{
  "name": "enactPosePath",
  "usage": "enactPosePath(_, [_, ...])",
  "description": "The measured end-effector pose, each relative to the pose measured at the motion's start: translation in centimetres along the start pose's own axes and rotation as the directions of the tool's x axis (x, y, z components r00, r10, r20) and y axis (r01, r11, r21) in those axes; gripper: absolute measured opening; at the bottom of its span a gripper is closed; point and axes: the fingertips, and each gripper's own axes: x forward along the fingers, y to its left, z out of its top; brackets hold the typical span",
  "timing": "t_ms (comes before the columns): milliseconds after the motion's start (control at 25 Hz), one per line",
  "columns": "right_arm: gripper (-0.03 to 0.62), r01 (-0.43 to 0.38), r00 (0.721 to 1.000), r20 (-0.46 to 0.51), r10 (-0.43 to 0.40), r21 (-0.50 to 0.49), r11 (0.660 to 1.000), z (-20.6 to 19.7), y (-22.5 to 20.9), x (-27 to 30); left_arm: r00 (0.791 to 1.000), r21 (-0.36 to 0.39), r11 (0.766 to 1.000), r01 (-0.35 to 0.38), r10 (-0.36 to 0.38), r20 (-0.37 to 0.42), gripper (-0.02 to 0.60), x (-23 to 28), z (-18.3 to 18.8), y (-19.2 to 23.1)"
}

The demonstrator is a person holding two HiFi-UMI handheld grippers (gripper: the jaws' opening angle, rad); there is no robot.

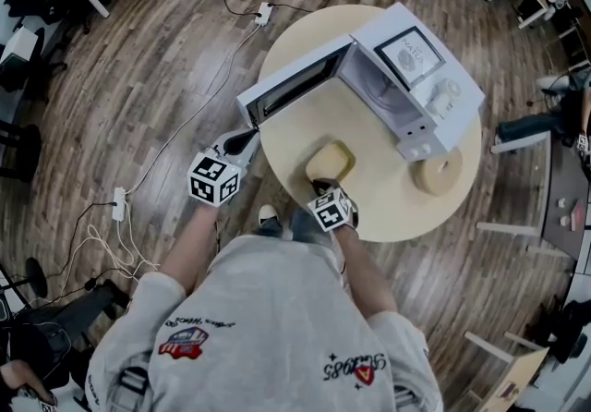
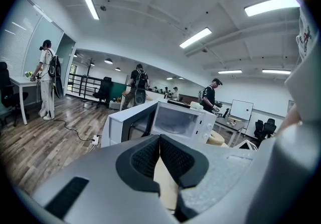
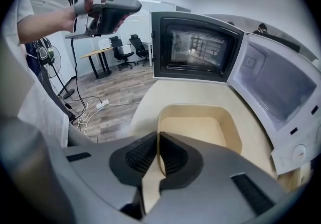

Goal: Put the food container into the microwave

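Note:
The cream food container (image 1: 331,161) (image 3: 198,130) rests on the round table (image 1: 379,207) in front of the white microwave (image 1: 416,78) (image 2: 183,120). My right gripper (image 1: 322,187) (image 3: 158,153) is shut on the container's near rim. The microwave door (image 1: 294,89) (image 3: 195,47) stands swung open to the left, and the cavity (image 3: 281,87) shows. My left gripper (image 1: 249,136) (image 2: 160,143) hangs in the air off the table's left edge, close to the door's outer end, shut with nothing in it. The right gripper view shows it held up at top left (image 3: 108,11).
A round cream roll (image 1: 437,173) (image 2: 216,139) lies on the table right of the container, below the microwave's control panel. Cables and a power strip (image 1: 118,202) trail on the wooden floor at left. Desks, chairs and standing people fill the room behind.

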Motion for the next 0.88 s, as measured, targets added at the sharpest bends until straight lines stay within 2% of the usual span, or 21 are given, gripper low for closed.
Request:
enactPosePath(240, [0.02, 0.028, 0.995, 0.089, -0.036, 0.097, 0.995, 1.8, -1.5, -1.9, 1.0, 0.006, 1.0, 0.02, -0.02, 0.001, 0.005, 0.9, 0.5, -0.4])
enactPosePath(480, [0.02, 0.08, 0.983, 0.154, -0.103, 0.149, 0.986, 2.6, -3.6, -4.5, 0.999, 0.022, 0.999, 0.049, -0.049, 0.004, 0.005, 2.3, 1.4, -1.2])
enactPosePath(880, [0.02, 0.113, 0.939, 0.274, -0.209, 0.33, 0.937, 3.2, -7.4, -9.9, 0.995, 0.044, 0.994, 0.101, -0.101, 0.001, 0.005, 4.4, 2.7, -2.9])
